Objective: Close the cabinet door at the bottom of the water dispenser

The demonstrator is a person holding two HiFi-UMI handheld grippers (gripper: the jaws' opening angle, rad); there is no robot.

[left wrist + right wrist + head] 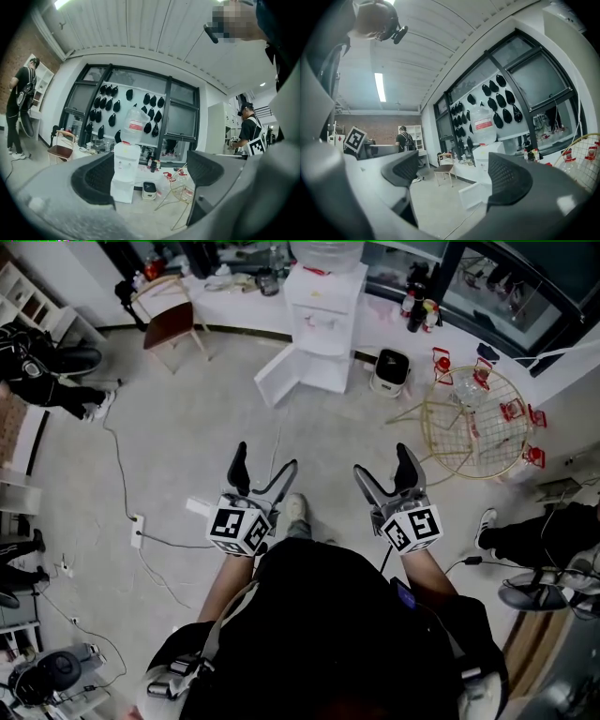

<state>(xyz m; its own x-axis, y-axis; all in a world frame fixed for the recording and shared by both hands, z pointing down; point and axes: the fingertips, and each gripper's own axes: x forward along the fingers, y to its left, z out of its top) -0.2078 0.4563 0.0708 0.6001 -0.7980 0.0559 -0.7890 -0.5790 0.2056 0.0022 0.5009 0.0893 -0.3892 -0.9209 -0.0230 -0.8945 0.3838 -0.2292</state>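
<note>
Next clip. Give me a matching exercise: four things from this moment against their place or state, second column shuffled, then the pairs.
1. cabinet door
2. chair
3. gold wire rack
4. left gripper

a. on the floor, right of the water dispenser in the head view
b. swung open
c. jaws apart, nothing between them
d. left of the water dispenser

Pairs: 1-b, 2-d, 3-a, 4-c

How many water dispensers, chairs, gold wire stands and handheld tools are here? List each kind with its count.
water dispenser: 1
chair: 1
gold wire stand: 1
tools: 2 (left tool, right tool)
Total: 5
</note>
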